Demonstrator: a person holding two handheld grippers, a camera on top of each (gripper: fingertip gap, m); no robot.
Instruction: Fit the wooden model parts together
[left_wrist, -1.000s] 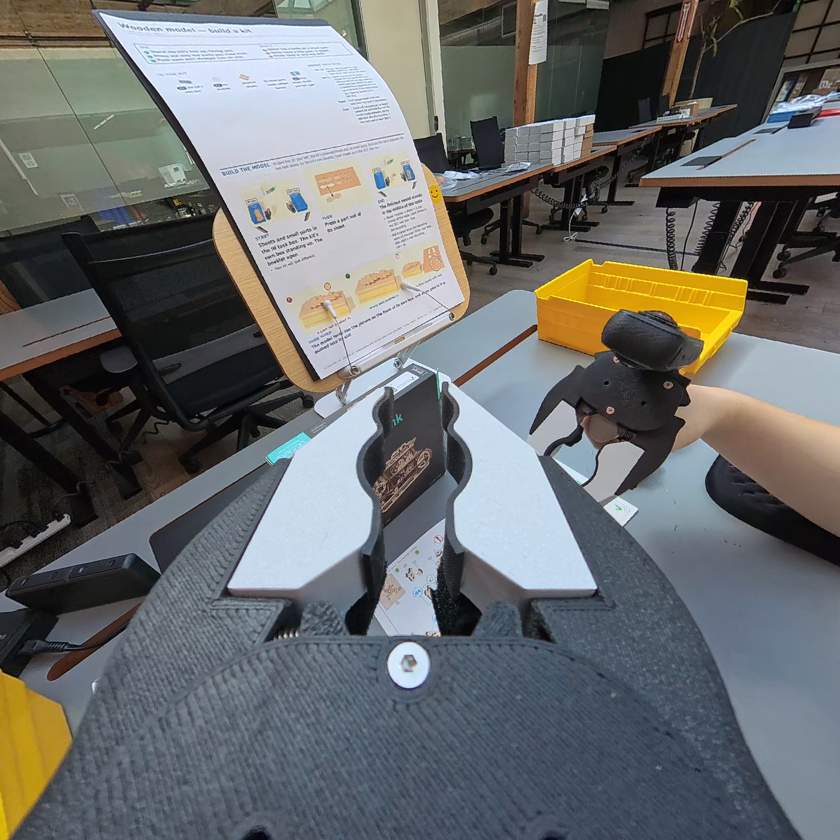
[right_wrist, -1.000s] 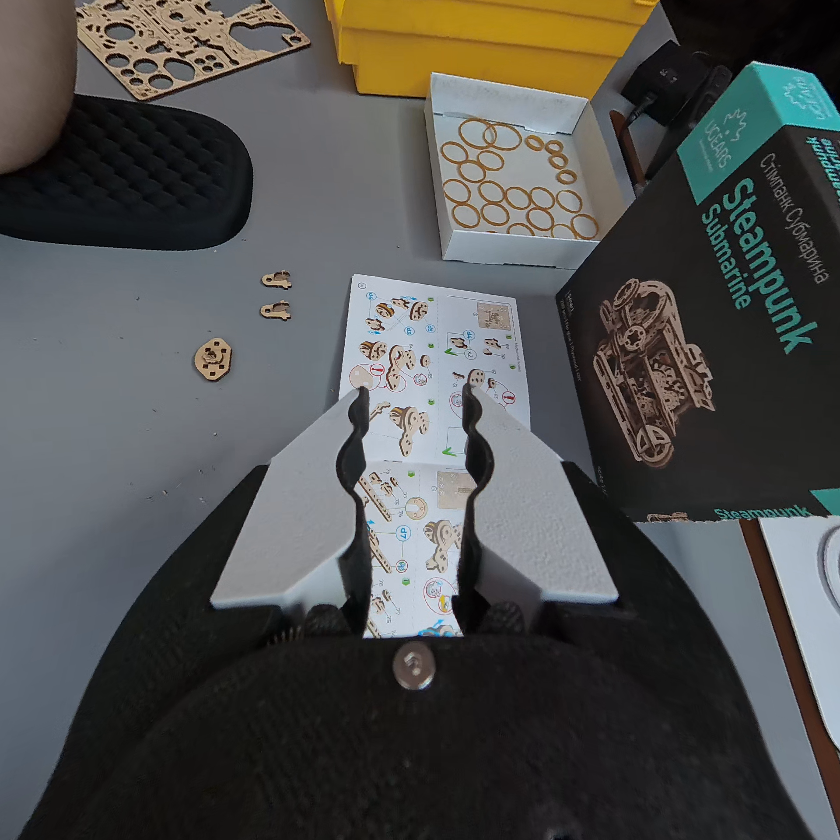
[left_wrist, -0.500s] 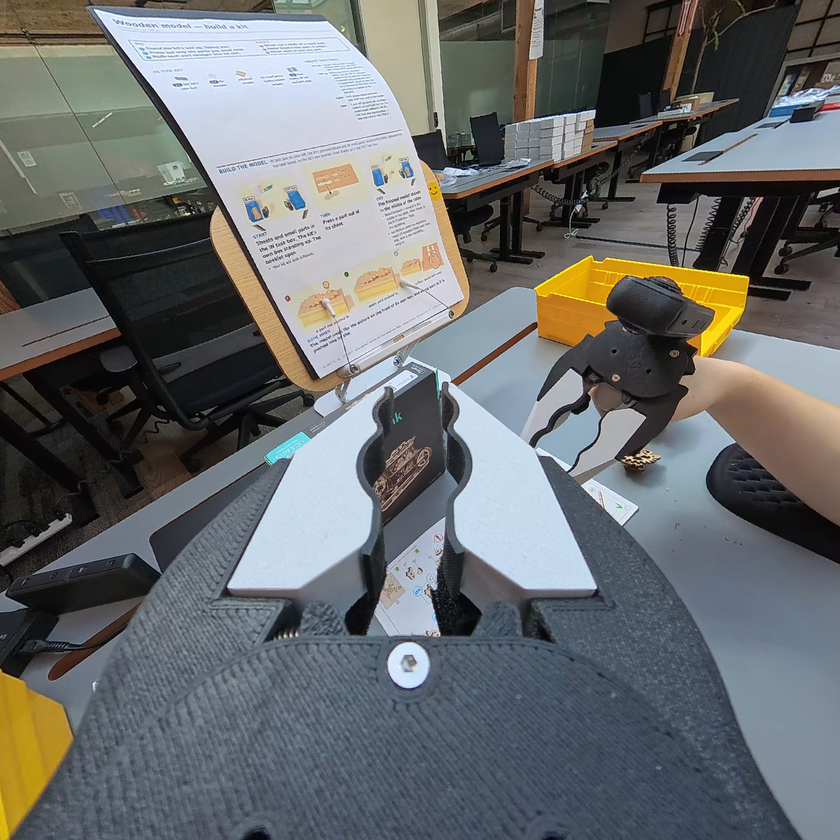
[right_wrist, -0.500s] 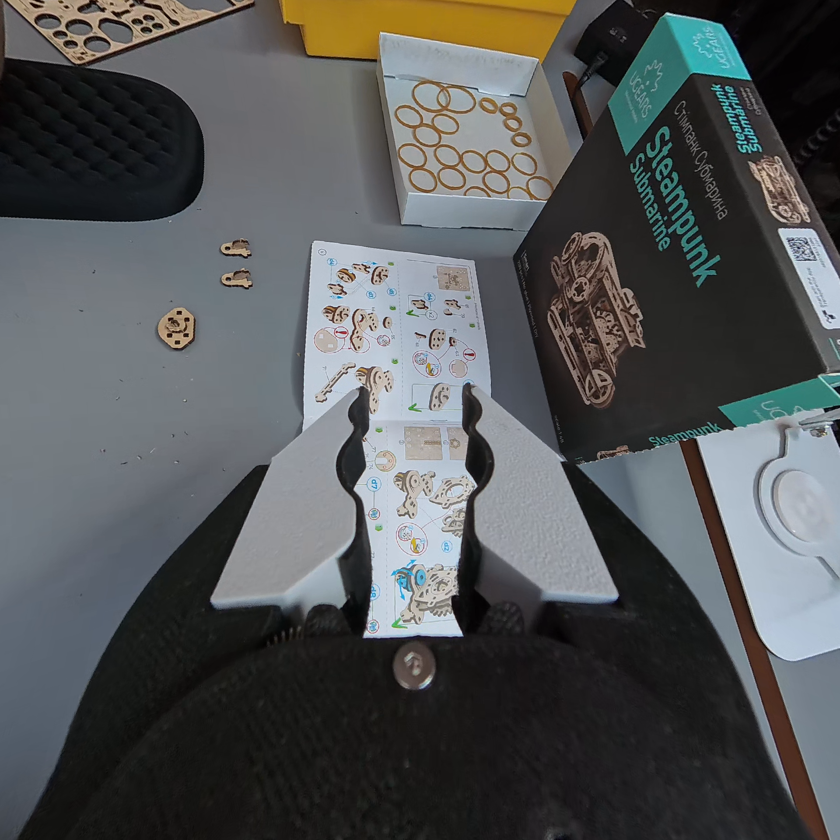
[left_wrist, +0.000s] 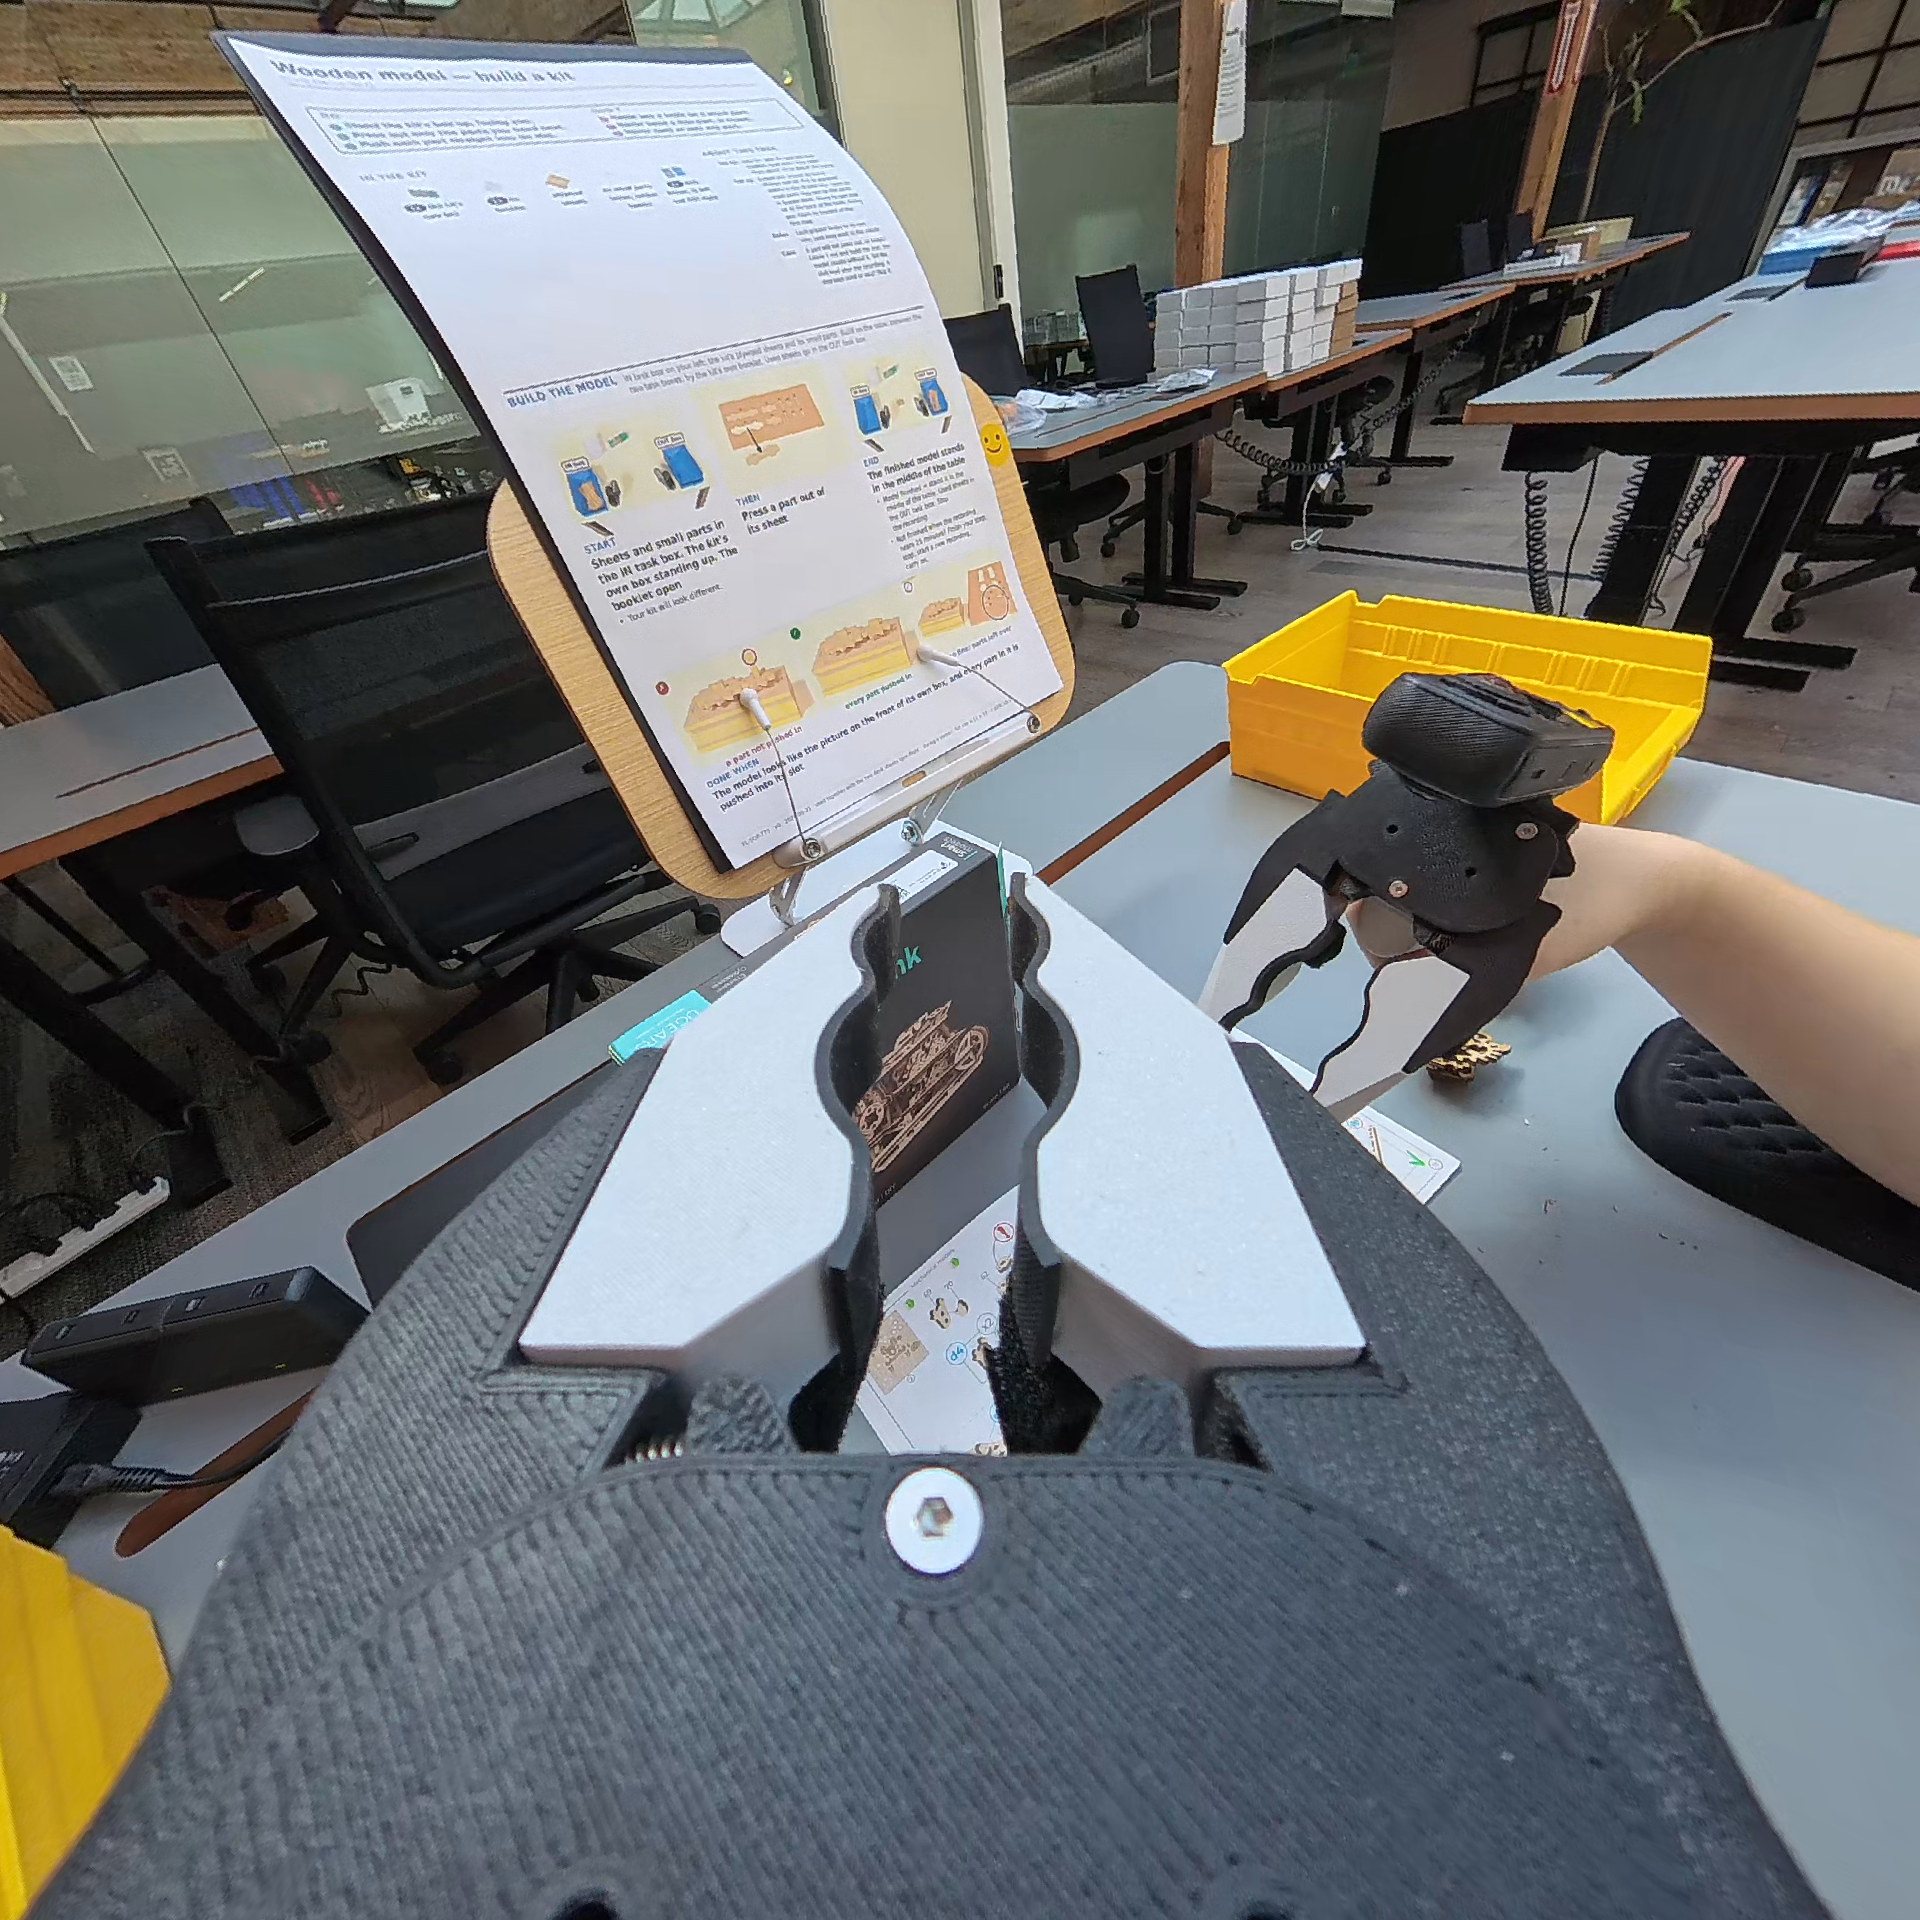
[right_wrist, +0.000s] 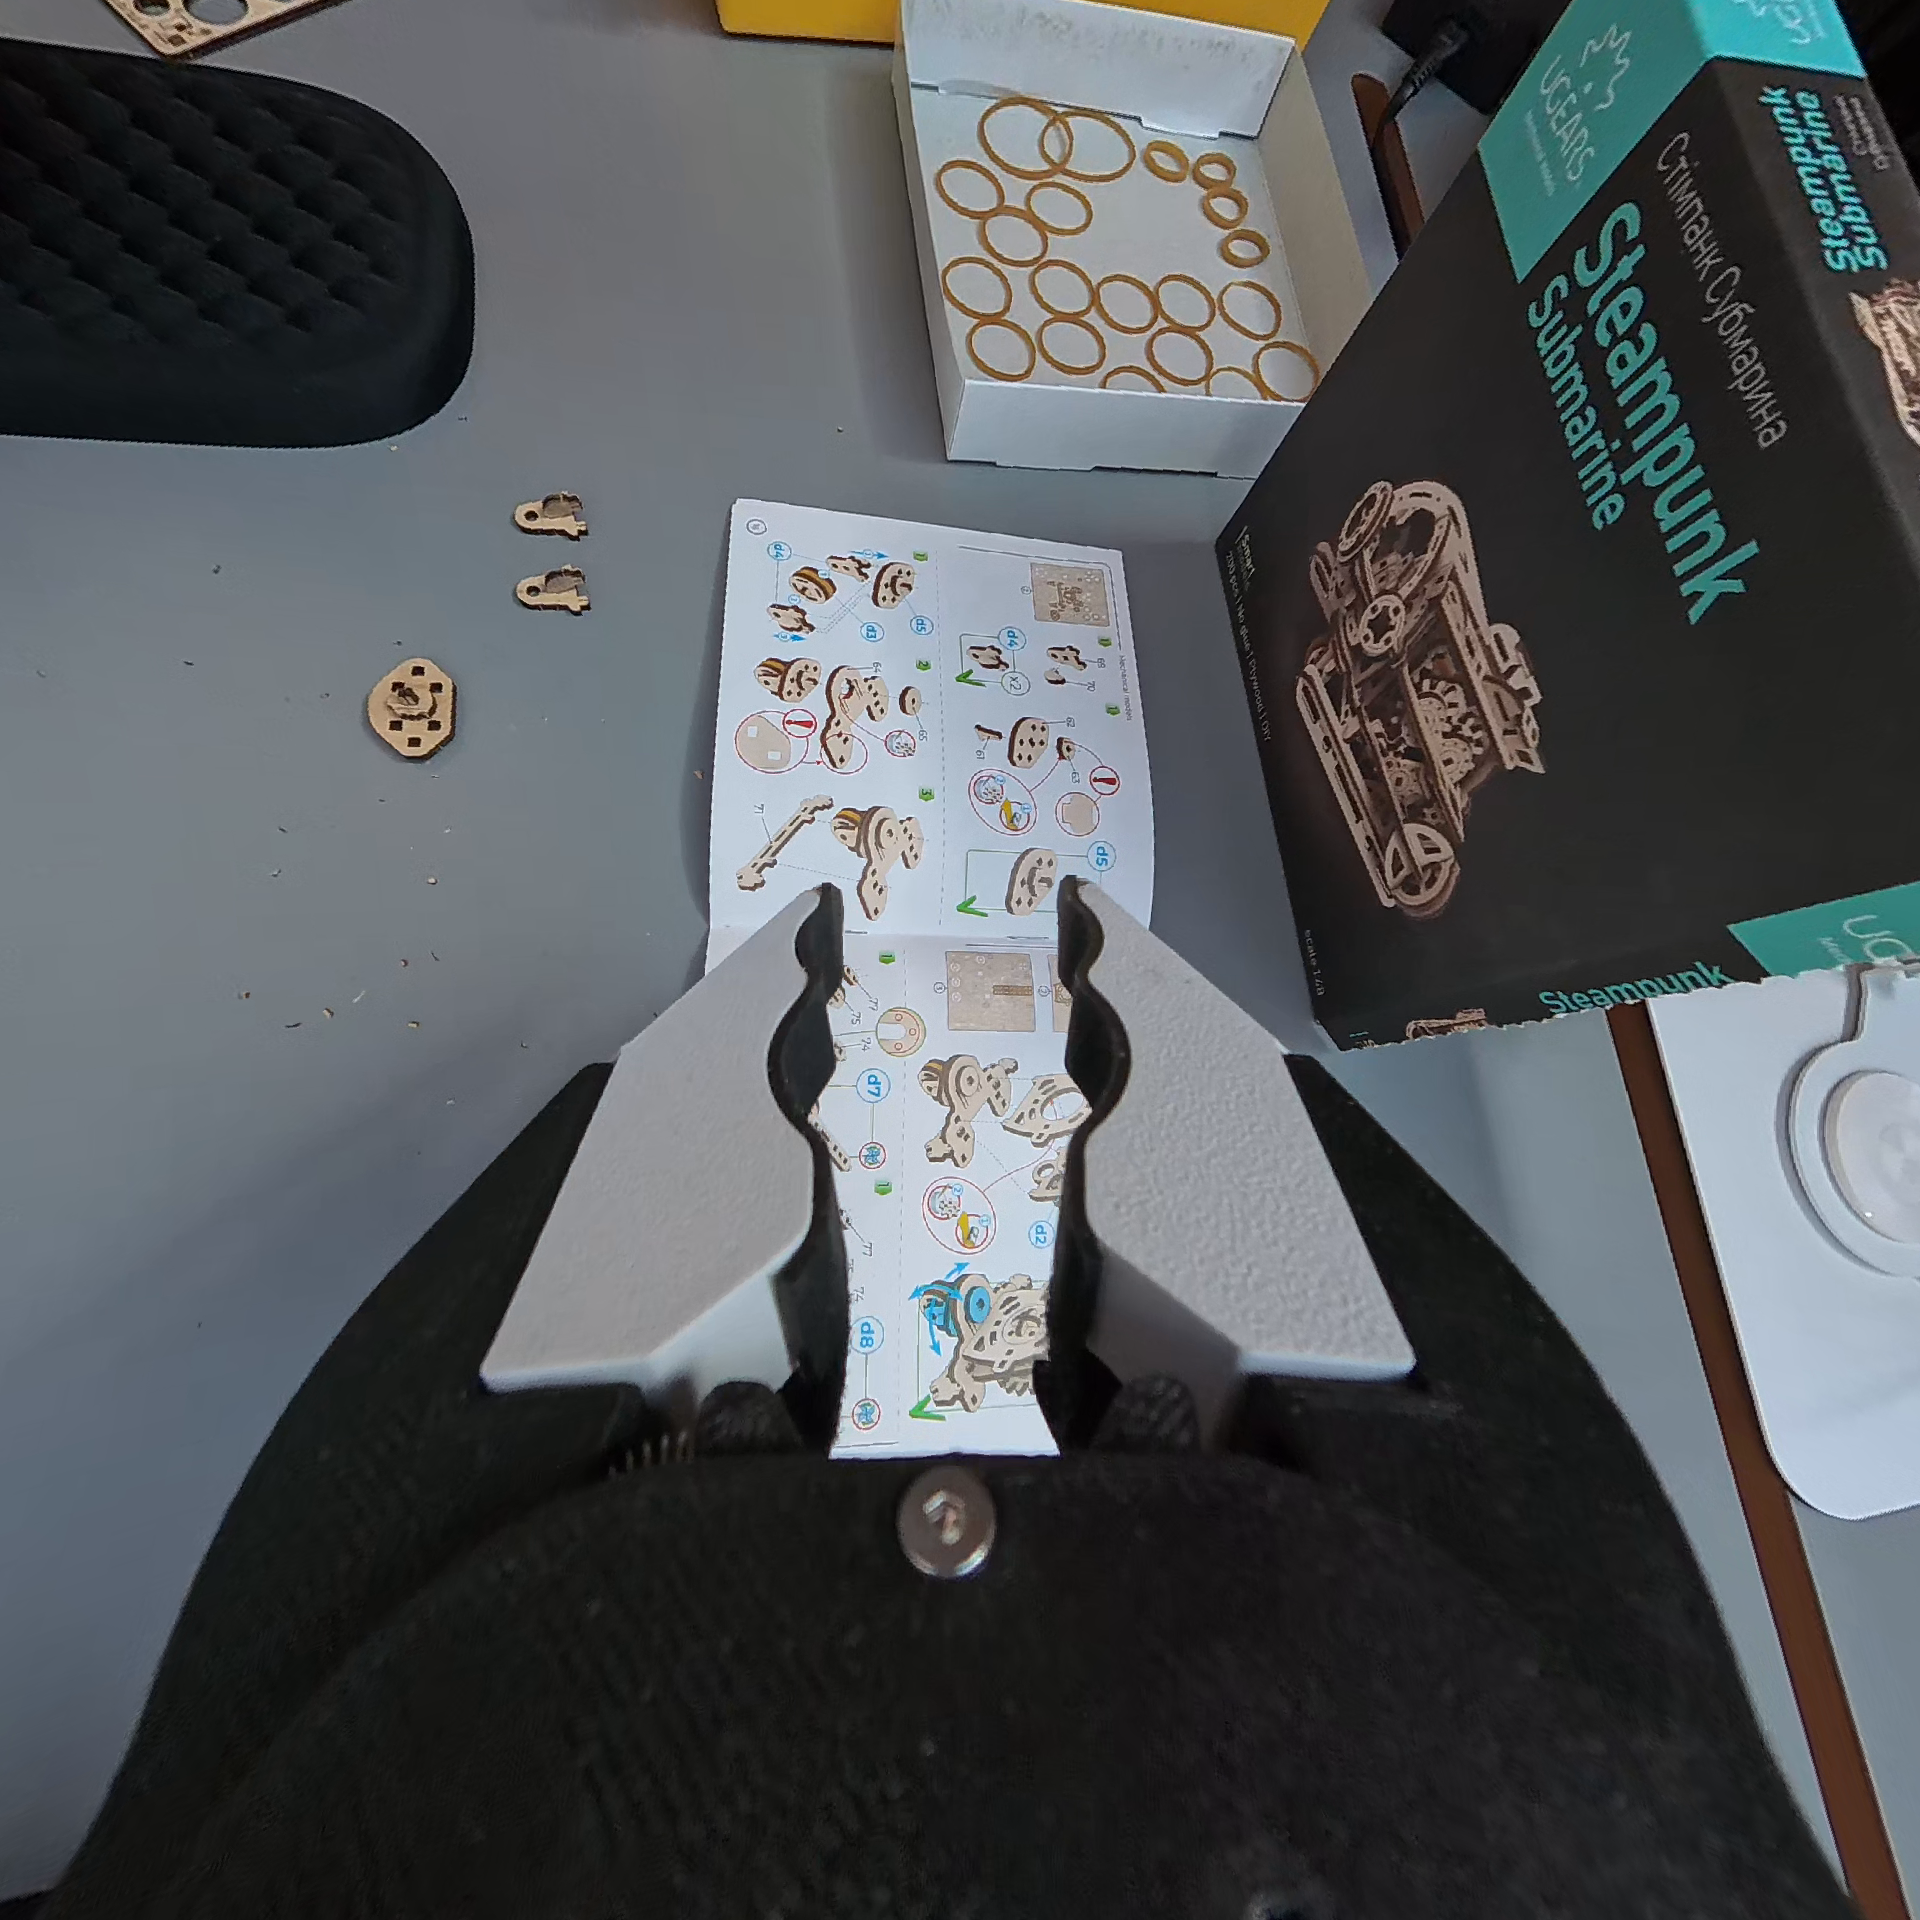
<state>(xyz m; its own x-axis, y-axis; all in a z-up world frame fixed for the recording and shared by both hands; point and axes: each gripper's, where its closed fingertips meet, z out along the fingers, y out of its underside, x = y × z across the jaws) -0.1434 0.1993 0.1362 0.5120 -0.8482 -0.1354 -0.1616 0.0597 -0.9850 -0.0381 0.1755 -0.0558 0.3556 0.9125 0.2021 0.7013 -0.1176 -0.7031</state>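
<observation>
Grey table (right_wrist: 260, 935), instruction booklet (right_wrist: 935, 727), office desks (left_wrist: 1714, 364) behind

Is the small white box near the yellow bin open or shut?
Open. The white box has no lid over it, and loose rubber bands lie in plain sight on its floor.

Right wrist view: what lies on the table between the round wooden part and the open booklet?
Nothing but bare grey table with a few wood crumbs separates the round wooden part from the booklet, as the right wrist view shows.

Glass partitions (left_wrist: 187, 312), wooden post (left_wrist: 1200, 208), desk rows (left_wrist: 1351, 353), black chair (left_wrist: 395, 727).
</observation>
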